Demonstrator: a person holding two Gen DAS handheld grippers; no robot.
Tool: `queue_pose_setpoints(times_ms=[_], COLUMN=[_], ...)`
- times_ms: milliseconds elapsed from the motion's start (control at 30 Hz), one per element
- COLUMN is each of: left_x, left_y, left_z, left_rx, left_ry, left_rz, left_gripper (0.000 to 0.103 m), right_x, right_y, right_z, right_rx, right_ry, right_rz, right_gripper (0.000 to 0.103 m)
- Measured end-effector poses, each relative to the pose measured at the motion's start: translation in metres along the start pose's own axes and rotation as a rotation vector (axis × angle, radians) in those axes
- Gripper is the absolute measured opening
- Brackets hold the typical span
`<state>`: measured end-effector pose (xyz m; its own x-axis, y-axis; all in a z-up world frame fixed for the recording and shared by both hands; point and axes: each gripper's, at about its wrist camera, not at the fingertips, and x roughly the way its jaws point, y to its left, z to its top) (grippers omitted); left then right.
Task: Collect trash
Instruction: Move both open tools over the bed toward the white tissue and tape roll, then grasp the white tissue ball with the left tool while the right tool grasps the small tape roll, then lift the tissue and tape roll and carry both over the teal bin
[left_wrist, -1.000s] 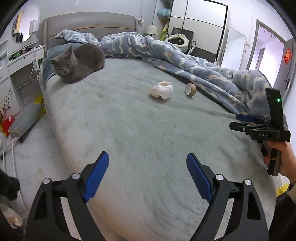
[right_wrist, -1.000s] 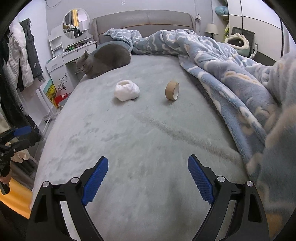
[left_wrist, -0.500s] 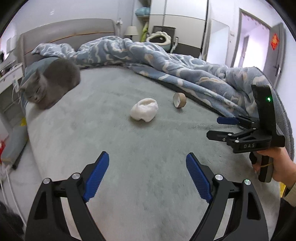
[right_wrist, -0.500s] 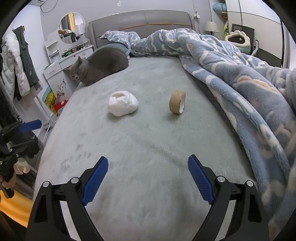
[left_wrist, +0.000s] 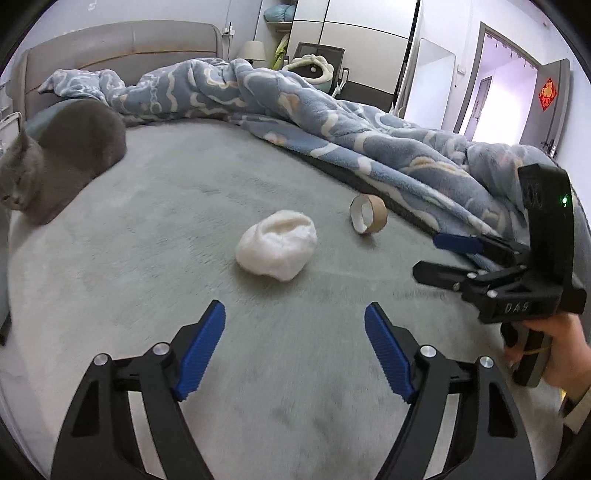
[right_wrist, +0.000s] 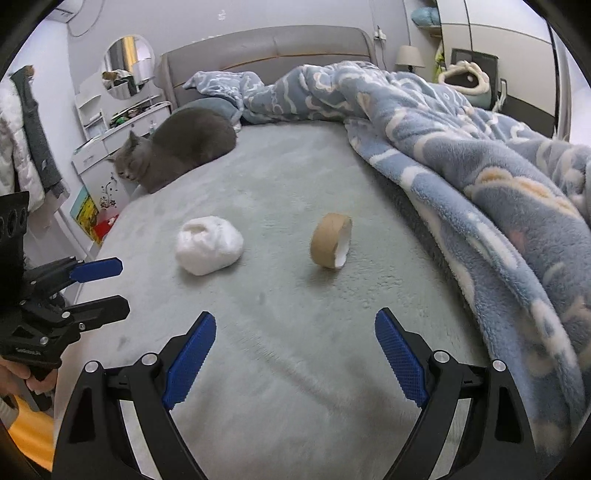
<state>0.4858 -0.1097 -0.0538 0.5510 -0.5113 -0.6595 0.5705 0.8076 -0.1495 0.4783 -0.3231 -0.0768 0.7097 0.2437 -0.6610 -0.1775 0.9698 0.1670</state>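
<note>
Both of your grippers hang spread and empty over the bed, trash lying ahead of them.

Your left gripper (left_wrist: 294, 347) has its blue fingers wide apart, holding nothing; the white wad (left_wrist: 276, 249) lies just past it at 12 o'clock on the grey-green bed (left_wrist: 155, 236). Your right gripper (right_wrist: 295, 356) is likewise spread and empty, with the cardboard tape core (right_wrist: 331, 240) at 12 o'clock, standing on its edge, and the wad at 11 o'clock, near the core but apart from it. The core's hollow shows nothing inside it. At 1 to 3 o'clock the blue blanket (right_wrist: 480, 177) is heaped along the bed's side. A grey cat (right_wrist: 177, 147) lies at 10 o'clock, well apart from the trash.
</note>
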Motion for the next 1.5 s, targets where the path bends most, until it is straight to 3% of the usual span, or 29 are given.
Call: queue_pose_setpoints(times_ms=[200,433,633,867,967,1100,1300,1500], left_x=[0.032,0.054,0.074,0.074,0.069,0.057,0.02,-0.033], left_y=[0.011,0.03,0.03,0.025,0.029,0.028,0.019,-0.01], left_z=[0.014,0.03,0.039,0.034,0.035,0.031,0.018,-0.015], left_rx=[0.029,-0.043,-0.041,-0.019,-0.047,-0.048,-0.088,-0.164], left_ry=[0.005,-0.008,0.057,0.058,0.057,0.073,0.075,0.076], left_rz=[0.018,-0.033,-0.065,-0.056,-0.071,-0.05,-0.021,-0.018], left_gripper=[0.08,0.079,0.058,0.043,0.041,0.041,0.04,0.04], right_x=[0.02,0.036,0.054,0.075,0.08,0.072,0.054,0.003], right_y=[-0.002,-0.004,-0.004,-0.008,-0.007,-0.009,-0.008,0.012], right_z=[0.007,0.016,0.033,0.046,0.041,0.04,0.03,-0.003], right_rx=[-0.023,-0.049,-0.08,-0.047,-0.05,-0.032,-0.023,-0.011], right_ry=[-0.009,0.004,0.001,0.032,0.074,0.067,0.097,0.121], right_rz=[-0.019,-0.034,-0.024,-0.107,-0.102,-0.08,-0.042,-0.036], right_gripper=[0.089,0.089,0.087,0.062,0.039,0.02,0.02,0.02])
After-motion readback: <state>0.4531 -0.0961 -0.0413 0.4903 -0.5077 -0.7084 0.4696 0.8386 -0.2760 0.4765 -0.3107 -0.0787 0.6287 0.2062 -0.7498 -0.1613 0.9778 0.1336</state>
